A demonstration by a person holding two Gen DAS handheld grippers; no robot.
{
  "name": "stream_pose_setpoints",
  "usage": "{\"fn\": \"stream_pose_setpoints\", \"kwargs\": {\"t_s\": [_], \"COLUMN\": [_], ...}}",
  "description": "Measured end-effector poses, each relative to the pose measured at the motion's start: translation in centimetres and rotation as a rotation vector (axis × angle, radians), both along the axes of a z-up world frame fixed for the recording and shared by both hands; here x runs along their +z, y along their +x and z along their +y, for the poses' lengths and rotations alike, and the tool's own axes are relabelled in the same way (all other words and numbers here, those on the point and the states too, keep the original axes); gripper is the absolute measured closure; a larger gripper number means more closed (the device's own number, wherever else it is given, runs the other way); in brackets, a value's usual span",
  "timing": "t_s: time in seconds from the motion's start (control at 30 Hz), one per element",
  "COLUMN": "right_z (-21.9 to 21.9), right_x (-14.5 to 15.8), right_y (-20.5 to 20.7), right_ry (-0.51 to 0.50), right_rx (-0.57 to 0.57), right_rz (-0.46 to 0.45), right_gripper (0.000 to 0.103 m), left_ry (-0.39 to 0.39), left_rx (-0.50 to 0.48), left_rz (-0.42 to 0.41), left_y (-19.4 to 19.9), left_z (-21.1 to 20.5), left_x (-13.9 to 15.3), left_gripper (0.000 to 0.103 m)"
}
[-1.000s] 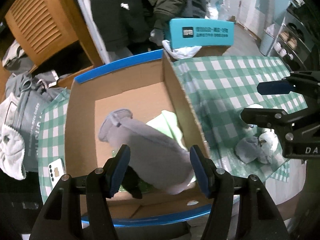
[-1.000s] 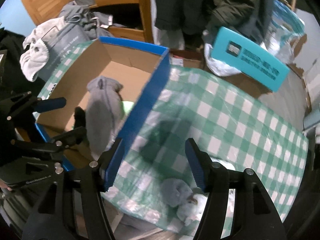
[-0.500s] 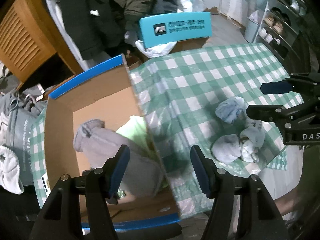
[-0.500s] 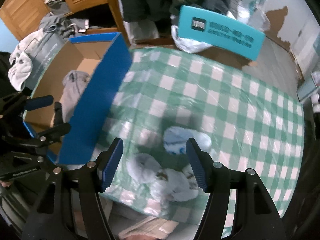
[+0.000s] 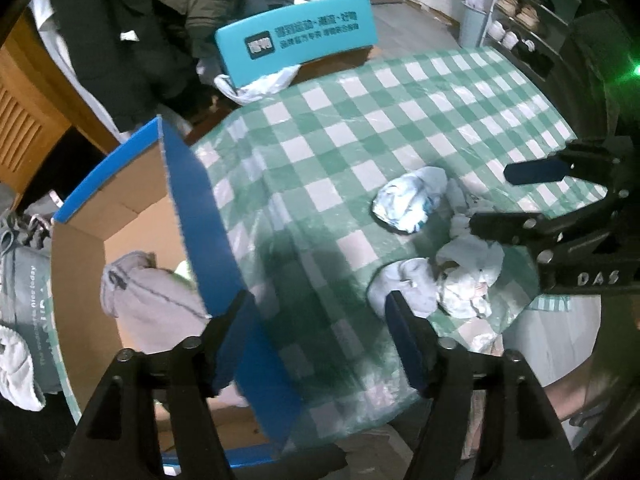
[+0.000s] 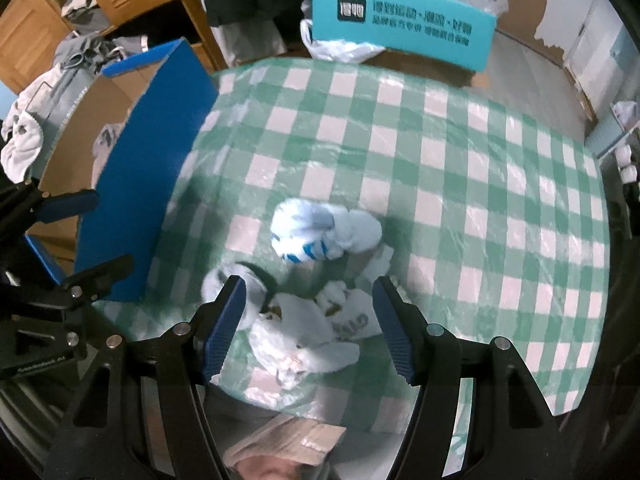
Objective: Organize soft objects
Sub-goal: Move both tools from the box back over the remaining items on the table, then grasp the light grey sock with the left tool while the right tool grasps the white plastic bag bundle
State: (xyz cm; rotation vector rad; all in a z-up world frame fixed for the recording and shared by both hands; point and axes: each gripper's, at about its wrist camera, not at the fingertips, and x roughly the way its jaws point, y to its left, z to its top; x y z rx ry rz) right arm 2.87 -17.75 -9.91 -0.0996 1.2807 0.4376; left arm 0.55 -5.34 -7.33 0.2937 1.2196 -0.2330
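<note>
A blue-edged cardboard box (image 5: 192, 200) stands at the table's left; a grey sock (image 5: 156, 304) and a pale green cloth (image 5: 185, 269) lie inside. A rolled white-and-blue sock bundle (image 6: 316, 232) lies on the checked cloth. A small pile of pale socks (image 6: 304, 336) lies near the front edge, also in the left wrist view (image 5: 440, 284). My left gripper (image 5: 320, 336) is open and empty, over the box's right wall and the table. My right gripper (image 6: 308, 320) is open and empty, its jaws either side of the pale pile.
A green-and-white checked tablecloth (image 6: 460, 160) covers the round table. A teal chair back (image 6: 404, 24) stands behind the table with a white plastic bag (image 6: 340, 50). Clothes hang at the back. Grey and white laundry (image 5: 20, 320) lies left of the box.
Both grippers have swung right, from the box toward the socks on the table. The grey sock stays in the box. The right gripper now straddles the pale pile.
</note>
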Motion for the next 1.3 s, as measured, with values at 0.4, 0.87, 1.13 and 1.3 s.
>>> {"fn": "stream_pose_setpoints", "kwargs": {"t_s": [0.4,0.87,1.13,1.3], "right_z": [-0.2,-2.9,-6.8,-8.6], "right_x": [-4.8,-8.2,-8.6,-8.5], "right_y": [-0.5,-0.6,0.7,1.3], "right_ry": [-0.036,-0.148,-0.184,-0.230], "right_rx": [0.013,0.024,-0.020,-0.034], "right_rz": [0.088,0.110,0.122,0.123], "right_gripper": [0.038,0.038,0.038,0.038], "left_ry": [0.008,0.018,0.024,0.032], "left_rx": [-0.025,-0.034,-0.049,-0.049], "left_rz": [0.055,0.123,0.134,0.147], "left_y": [0.9,2.1,2.4,2.4], "left_z": [-2.5,-4.1,-4.8,-4.9], "left_x": [-2.3,-4.8,-5.4,-5.9], "left_gripper": [0.029,0.029,0.029,0.029]}}
